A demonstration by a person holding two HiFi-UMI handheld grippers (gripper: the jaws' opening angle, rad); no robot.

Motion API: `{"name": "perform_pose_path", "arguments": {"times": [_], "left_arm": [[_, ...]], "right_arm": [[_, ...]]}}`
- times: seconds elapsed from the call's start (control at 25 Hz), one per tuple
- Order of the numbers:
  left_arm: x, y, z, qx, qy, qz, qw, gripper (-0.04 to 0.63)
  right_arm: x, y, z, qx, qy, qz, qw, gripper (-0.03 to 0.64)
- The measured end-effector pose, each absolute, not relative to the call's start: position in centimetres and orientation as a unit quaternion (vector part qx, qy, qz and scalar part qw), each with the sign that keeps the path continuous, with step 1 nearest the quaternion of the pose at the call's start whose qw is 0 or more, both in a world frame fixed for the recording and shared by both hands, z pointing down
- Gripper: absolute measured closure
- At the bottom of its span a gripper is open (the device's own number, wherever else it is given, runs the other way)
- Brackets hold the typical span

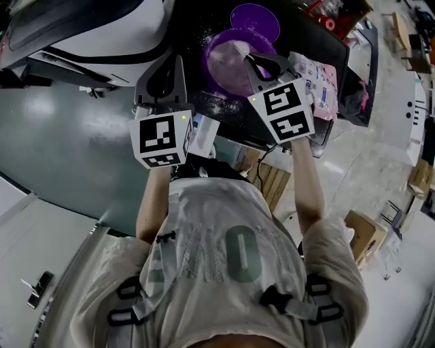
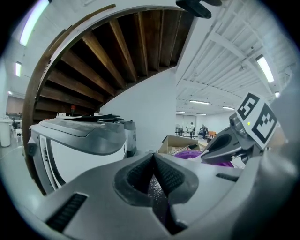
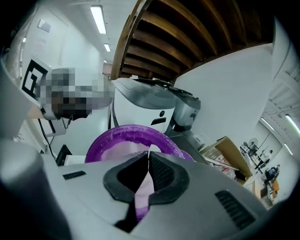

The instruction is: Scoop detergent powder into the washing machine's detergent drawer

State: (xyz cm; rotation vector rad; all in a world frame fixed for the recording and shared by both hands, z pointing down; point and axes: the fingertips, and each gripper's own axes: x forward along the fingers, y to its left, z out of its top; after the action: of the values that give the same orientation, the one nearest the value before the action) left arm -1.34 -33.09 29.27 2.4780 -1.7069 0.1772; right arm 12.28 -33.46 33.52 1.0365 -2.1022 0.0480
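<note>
Step in hand, as judged: approach to the powder, with no scooping begun and nothing yet carried to the washer (image 1: 102,34).

Right gripper (image 1: 250,60) hung over the near rim of the purple bowl (image 1: 209,54) with its jaws together. Its own view showed the pads meeting, with a thin pale sliver at the tips. I could not tell whether that was a scoop handle or only powder seen behind them. No scoop could be made out for certain in any view.

Left gripper (image 1: 179,61) was just beside the bowl on its left, over the dark table (image 1: 197,126). Its jaws were also closed, on nothing. Spilled powder (image 1: 219,105) showed through the gap beneath them.

The bowl sat upright on the table, mouth up, with pale powder inside. It was round, so it had no long axis. The lid (image 1: 255,20) lay just beyond its far rim; whether it touched or overlapped the rim was not clear. A packet (image 1: 319,81) lay to the bowl's right. The washer stood beyond and to the left of the bowl, near it. The drawer was not seen, so I could not say whether it was pulled out.

Next move calls for:
- a scoop secured in the right jaws, if not already there
- a shallow dip into the powder, then a level carry leftward to the washer
- the drawer located and open first

Risk: more spill on the table.
</note>
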Motion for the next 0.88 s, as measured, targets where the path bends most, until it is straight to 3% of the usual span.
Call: {"name": "perform_pose_path", "arguments": {"times": [0.36, 0.88], "left_arm": [[-3.6, -33.1, 30.8, 0.807, -0.581, 0.067, 0.080, 0.575], [-4.9, -32.7, 31.0, 0.804, -0.585, 0.071, 0.081, 0.575]], "right_arm": [[11.5, -32.6, 35.7, 0.324, -0.812, 0.051, 0.483, 0.606], [9.9, -29.8, 36.3, 0.208, -0.821, 0.082, 0.525, 0.606]]}}
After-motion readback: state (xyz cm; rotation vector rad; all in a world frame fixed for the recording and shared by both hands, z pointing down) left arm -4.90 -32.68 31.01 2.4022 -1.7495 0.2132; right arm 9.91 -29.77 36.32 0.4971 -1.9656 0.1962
